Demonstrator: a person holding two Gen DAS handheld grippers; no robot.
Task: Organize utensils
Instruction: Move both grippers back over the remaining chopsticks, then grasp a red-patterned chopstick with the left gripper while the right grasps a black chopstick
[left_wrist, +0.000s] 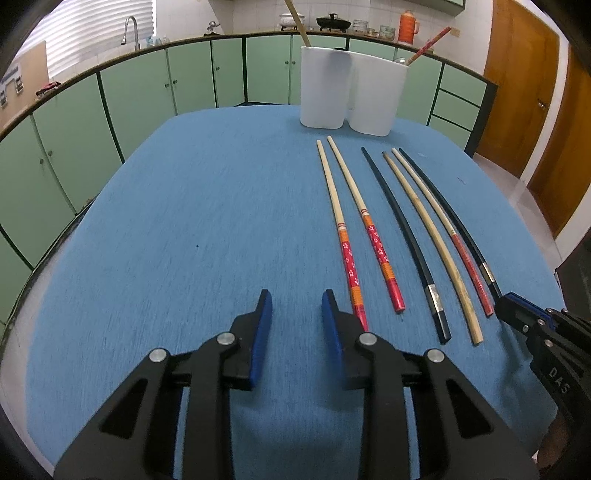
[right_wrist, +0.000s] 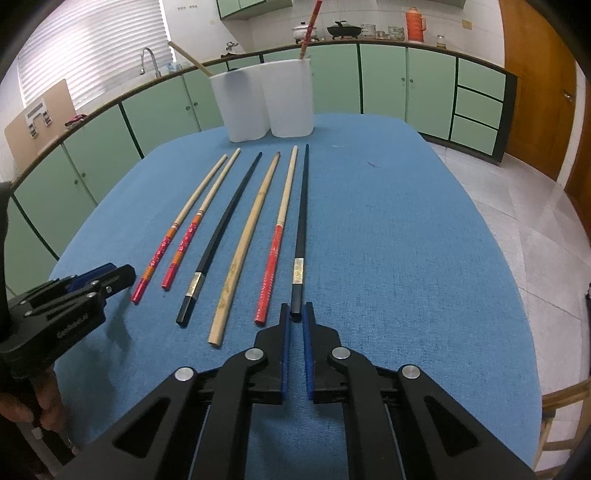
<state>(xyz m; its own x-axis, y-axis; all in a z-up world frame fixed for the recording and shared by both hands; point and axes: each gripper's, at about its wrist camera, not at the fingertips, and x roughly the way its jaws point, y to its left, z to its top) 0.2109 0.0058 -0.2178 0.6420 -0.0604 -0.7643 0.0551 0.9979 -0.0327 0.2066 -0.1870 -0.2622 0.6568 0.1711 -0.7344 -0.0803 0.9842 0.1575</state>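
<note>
Several chopsticks lie side by side on the blue table (right_wrist: 388, 240), pointing at two white holders (right_wrist: 243, 107) (right_wrist: 290, 99) at the far edge. The rightmost one is a black chopstick (right_wrist: 302, 221) with a silver band. My right gripper (right_wrist: 296, 312) is shut on its near end, which still rests on the table. In the left wrist view this black chopstick (left_wrist: 488, 273) runs into the right gripper (left_wrist: 511, 308) at the right edge. My left gripper (left_wrist: 297, 304) stands open with nothing between its fingers, just left of a red flowered chopstick (left_wrist: 349, 258).
Each holder has one chopstick standing in it, a bamboo one (right_wrist: 188, 55) and a red one (right_wrist: 310, 29). Green cabinets (right_wrist: 384, 81) curve behind the table. A wooden chair (right_wrist: 557, 398) stands at the table's right. A hand (right_wrist: 33, 406) holds the left gripper (right_wrist: 107, 280).
</note>
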